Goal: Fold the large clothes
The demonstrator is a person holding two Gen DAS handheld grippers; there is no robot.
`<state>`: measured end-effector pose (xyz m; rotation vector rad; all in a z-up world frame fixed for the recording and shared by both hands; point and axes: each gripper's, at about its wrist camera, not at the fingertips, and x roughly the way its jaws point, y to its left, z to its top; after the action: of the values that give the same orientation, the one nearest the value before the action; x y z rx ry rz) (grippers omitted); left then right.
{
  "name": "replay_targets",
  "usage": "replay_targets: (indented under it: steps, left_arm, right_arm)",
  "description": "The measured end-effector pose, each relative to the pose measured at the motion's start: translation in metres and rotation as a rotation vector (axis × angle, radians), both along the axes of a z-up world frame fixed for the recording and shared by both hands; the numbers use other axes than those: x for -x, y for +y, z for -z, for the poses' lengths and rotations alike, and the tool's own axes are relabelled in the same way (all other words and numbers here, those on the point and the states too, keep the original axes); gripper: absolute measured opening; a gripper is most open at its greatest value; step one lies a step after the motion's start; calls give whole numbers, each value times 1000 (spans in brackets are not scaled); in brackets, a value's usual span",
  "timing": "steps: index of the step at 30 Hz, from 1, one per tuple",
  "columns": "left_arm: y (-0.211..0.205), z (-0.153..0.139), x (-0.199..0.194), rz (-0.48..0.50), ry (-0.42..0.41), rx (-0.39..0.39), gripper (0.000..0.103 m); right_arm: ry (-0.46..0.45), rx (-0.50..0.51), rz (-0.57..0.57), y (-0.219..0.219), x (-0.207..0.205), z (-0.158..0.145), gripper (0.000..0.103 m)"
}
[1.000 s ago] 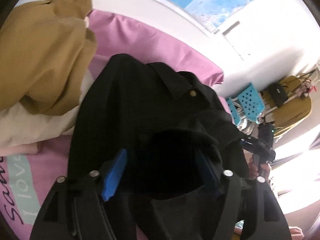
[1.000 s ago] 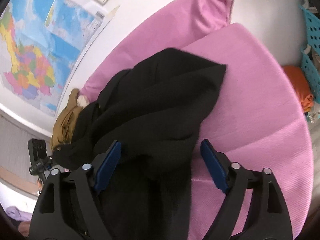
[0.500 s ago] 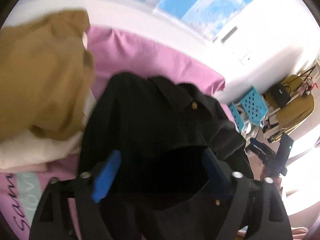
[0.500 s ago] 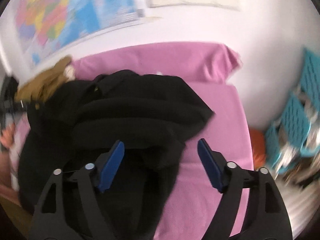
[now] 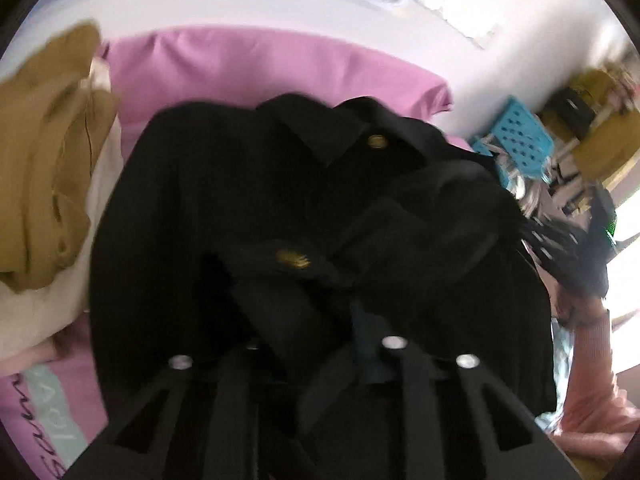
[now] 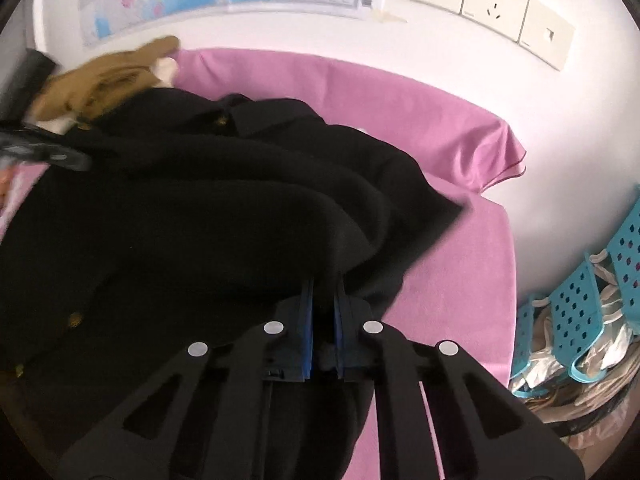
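Jaws just closed, both pinching the black jacket on pink bedsheet

Black coat with gold buttons, pink sheet, mustard garment.

Free pink sheet right of black coat; tan clothes pile blocks left, baskets far right.

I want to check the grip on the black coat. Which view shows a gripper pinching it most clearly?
The right wrist view: the right gripper has blue pads nearly together on a fold of the black coat. In the left wrist view, the left gripper is dark, blurred and buried in cloth.
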<state>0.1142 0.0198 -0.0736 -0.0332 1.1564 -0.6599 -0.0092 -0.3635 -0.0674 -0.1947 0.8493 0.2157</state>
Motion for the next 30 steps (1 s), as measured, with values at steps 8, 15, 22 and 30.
replay_targets:
  steps: [8, 15, 22, 30]
  left_arm:
    - [9, 8, -18, -84, 55, -5, 19]
    - [6, 5, -10, -63, -3, -46, 28]
    - [15, 7, -5, -70, -19, -59, 40]
    - [64, -35, 50, -77, -225, -82, 64]
  right_arm:
    - [127, 12, -25, -9, 14, 14, 26]
    - [-28, -172, -52, -6, 14, -42, 47]
    - [119, -227, -35, 25, -43, 2, 30]
    - [180, -227, 12, 27, -39, 3, 40]
